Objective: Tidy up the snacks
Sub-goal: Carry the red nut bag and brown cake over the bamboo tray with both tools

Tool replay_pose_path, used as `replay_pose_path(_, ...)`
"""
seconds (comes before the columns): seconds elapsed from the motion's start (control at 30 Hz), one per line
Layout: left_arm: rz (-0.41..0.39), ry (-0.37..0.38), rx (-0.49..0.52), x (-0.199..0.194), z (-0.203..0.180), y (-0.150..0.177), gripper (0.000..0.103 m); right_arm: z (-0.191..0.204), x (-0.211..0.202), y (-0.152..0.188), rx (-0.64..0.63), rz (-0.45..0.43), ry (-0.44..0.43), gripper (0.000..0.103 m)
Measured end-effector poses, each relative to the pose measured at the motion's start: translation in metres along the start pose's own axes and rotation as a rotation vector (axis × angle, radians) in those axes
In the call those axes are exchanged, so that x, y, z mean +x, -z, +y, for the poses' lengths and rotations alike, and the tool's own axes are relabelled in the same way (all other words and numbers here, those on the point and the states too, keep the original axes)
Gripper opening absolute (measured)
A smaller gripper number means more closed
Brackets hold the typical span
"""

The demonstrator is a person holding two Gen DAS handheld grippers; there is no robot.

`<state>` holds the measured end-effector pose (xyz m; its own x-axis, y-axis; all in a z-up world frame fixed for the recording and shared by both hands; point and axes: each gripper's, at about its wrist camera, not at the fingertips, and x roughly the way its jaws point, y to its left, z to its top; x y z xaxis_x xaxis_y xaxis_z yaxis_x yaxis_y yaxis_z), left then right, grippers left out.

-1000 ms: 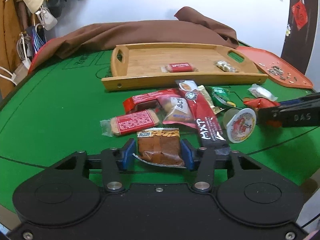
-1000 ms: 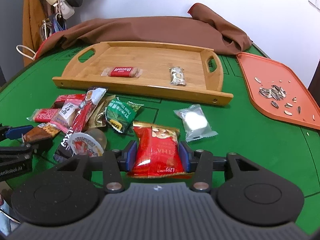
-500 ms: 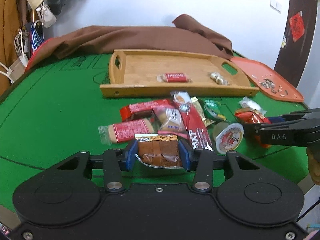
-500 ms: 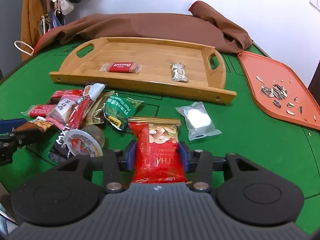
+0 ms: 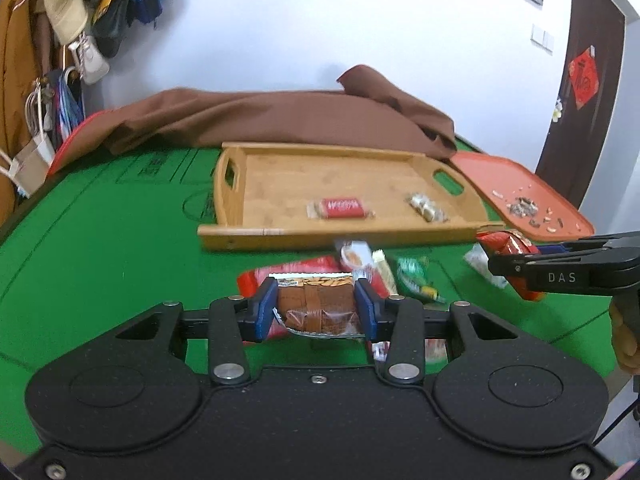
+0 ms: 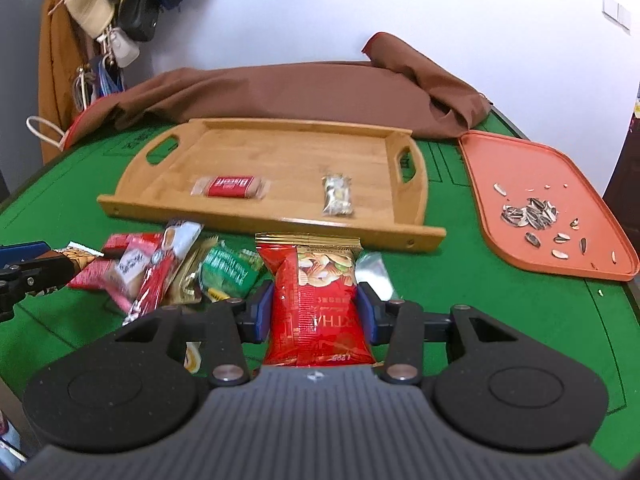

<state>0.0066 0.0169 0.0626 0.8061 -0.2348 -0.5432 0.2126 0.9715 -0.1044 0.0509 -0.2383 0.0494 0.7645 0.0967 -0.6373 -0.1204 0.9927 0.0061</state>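
Snacks [image 6: 316, 300]: 2 on tray [image 6: 280, 220]

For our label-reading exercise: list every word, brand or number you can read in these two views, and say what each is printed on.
"DAS": on the side of the right gripper, seen from the left wrist.
"Biscoff": on the red wrapped biscuit in the wooden tray, slightly blurred.
"L29S": small, mirrored or upside down, on the red nut packet.
Print on the other snack wrappers is too blurred to read.

Two close wrist views, angled down, both facing the wooden tray [image 5: 340, 236] [image 6: 272, 222].
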Motion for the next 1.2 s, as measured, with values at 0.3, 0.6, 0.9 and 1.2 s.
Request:
replay_pose_path(0.3,-0.031,0.008,-0.004,0.03,0.004,-0.053,0.039,-0.018,0.015,-0.037,0.041,-0.001,0.006,0.048)
replay_pose_path(0.6,0.022,-0.059,-0.017,0.098,0.017,-0.095,0.039,-0.038,0.061,-0.076,0.085,0.065,0.041,0.048)
replay_pose_path(0.9,0.088,-0.091,-0.045,0.161,0.023,-0.1,0.039,-0.05,0.113,-0.094,0.089,0.15,0.092,0.048)
replay_pose_path(1.2,0.139,-0.117,-0.053,0.19,0.025,-0.091,0.039,-0.043,0.137,-0.096,0.058,0.183,0.097,0.048)
